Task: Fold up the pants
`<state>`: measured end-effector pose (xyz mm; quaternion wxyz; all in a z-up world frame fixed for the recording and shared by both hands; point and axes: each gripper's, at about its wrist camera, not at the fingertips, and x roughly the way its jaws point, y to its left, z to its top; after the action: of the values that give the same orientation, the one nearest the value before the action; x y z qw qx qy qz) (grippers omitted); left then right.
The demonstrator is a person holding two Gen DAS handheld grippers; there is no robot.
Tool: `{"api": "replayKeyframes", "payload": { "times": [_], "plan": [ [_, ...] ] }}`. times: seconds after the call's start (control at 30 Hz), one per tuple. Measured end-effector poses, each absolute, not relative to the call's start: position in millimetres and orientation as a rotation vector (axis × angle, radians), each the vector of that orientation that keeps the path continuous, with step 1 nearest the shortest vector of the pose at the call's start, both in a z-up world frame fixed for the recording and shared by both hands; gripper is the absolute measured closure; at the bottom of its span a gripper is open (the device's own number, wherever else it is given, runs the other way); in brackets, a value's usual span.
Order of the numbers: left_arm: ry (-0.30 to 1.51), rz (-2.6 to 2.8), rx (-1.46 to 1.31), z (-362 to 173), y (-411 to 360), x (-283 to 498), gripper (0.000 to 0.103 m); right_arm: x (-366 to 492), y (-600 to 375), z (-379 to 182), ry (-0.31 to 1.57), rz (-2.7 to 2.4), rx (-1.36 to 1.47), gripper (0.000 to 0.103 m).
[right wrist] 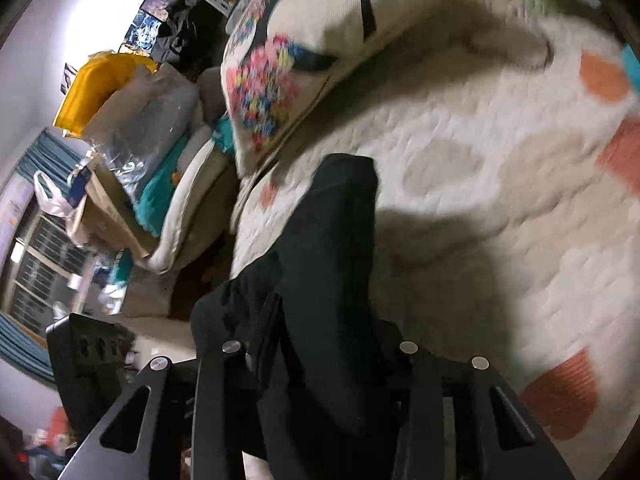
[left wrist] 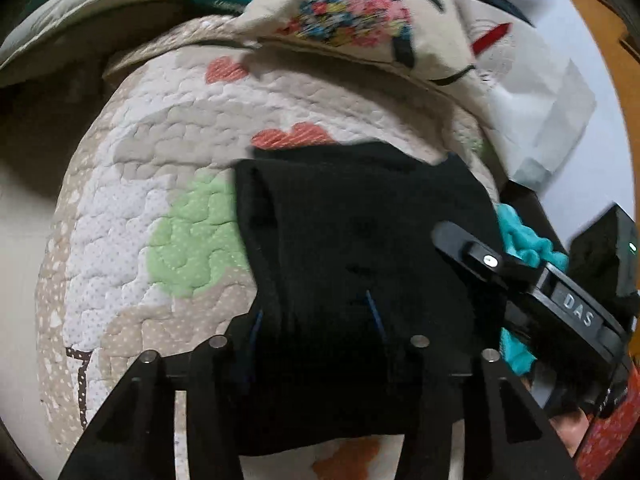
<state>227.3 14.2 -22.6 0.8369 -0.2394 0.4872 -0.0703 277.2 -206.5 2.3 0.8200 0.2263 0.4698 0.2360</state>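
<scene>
Left wrist view: both hand-held grippers, left (left wrist: 316, 344) and right (right wrist: 320, 344), clench the black pants (left wrist: 360, 240).

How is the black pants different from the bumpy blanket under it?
The pants are plain black; the quilt is cream with green and coral patches. The pants look smooth, the quilt puffy and stitched. The pants are bunched and gripped by the left claw and right claw; the quilt lies spread out. Both are soft cloth.
</scene>
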Motion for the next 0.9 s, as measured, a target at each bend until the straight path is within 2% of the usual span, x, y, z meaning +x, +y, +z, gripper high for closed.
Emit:
{"api": "replayKeyframes", "payload": {
  "times": [0.03,0.1,0.17,0.53,0.67,0.8,0.9],
  "plan": [
    [1.045,-0.118,-0.500,-26,16,230,0.053,277,-209,2,1.001,0.460,0.454,0.058],
    [1.059,-0.081,-0.512,-34,27,232,0.042,275,-211,-3,0.999,0.382,0.390,0.049],
    [1.071,-0.060,-0.542,-40,37,232,0.032,273,-216,-6,0.996,0.359,0.376,0.046],
    [1.078,-0.094,-0.571,-31,51,208,0.032,215,-222,24,0.920,0.279,0.212,0.037],
    [1.054,-0.053,-0.486,-17,53,186,0.032,176,-223,34,0.934,0.273,0.219,0.034],
    [0.963,-0.009,-0.359,8,46,151,0.032,131,-216,32,0.963,0.284,0.210,0.028],
    [0.808,0.067,-0.261,37,35,109,0.031,102,-208,25,0.979,0.292,0.204,0.028]
  ]
}}
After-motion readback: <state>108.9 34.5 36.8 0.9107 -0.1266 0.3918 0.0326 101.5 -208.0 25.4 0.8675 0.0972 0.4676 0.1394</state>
